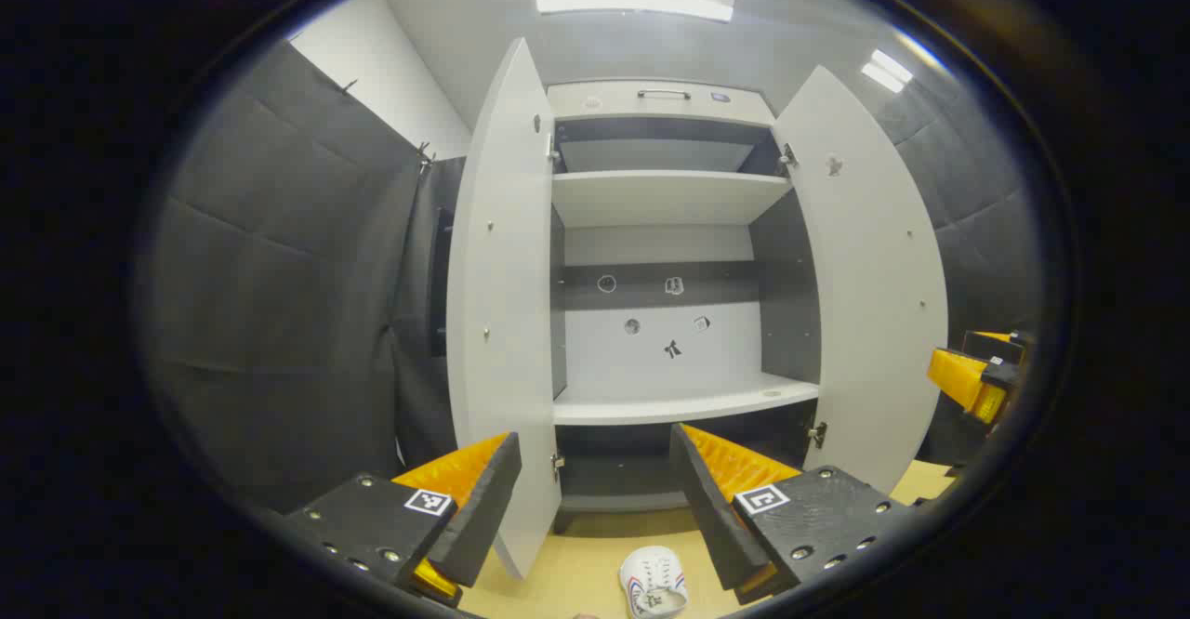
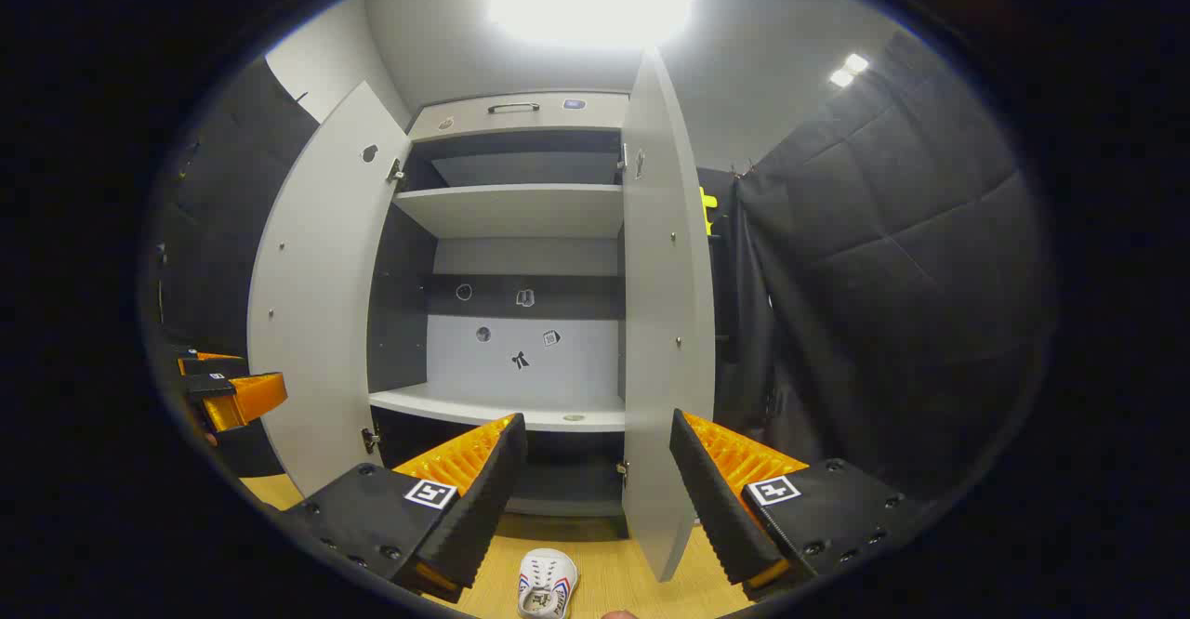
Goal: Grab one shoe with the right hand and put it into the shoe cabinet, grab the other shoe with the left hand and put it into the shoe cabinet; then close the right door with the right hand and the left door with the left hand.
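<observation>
Left gripper view: the tall white shoe cabinet (image 1: 665,201) is seen with both doors swung open and its visible shelves bare. A white sneaker with red and blue stripes (image 1: 654,582) lies on the wooden floor (image 1: 576,572) before it. Left gripper (image 1: 595,498) and right gripper (image 2: 595,498) jaws are spread wide, holding nothing.

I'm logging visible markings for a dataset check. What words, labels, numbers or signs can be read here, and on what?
No words or numbers can be read.
Stickers on the cabinet's back panel: small pictures, too small to read.
Square coded tags on the left gripper and right gripper: patterns, no text.
Shoe: markings too blurred.
</observation>
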`<state>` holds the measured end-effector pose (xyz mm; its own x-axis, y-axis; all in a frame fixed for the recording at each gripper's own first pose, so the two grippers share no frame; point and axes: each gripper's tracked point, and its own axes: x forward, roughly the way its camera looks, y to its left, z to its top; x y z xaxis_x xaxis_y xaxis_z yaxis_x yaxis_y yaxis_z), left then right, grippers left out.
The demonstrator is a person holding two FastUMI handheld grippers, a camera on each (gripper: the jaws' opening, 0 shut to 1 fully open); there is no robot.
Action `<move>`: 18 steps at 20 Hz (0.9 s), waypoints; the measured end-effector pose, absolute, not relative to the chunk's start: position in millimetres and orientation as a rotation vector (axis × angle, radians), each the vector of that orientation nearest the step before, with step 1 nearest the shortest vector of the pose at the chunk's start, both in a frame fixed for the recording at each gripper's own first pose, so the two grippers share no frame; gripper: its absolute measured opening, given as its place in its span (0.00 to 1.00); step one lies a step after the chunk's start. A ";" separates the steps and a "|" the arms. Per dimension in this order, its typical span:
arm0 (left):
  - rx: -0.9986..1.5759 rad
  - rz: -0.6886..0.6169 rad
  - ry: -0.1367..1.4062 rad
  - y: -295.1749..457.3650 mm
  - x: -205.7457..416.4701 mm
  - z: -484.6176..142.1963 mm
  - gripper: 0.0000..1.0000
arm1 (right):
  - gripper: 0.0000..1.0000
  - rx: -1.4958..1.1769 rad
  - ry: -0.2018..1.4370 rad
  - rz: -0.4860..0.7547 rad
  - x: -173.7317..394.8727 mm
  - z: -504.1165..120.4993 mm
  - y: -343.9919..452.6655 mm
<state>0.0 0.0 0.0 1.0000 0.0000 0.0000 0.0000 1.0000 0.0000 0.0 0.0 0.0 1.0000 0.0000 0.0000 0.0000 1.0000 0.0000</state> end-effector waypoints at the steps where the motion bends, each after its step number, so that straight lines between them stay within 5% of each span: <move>1: -0.001 0.006 0.001 2.4 -0.8 -1.2 0.94 | 0.92 -0.001 0.002 -0.001 0.2 -0.4 0.8; 18: -0.003 0.034 -0.017 27.0 -5.6 5.5 0.94 | 0.98 -0.029 0.083 0.040 22.6 -33.7 27.9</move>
<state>-5.6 27.0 5.5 0.9993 0.0337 0.0170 -0.0336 0.9994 -0.0037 22.6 27.9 -33.7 0.9957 0.0390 -0.0838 -0.0414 0.9988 -0.0272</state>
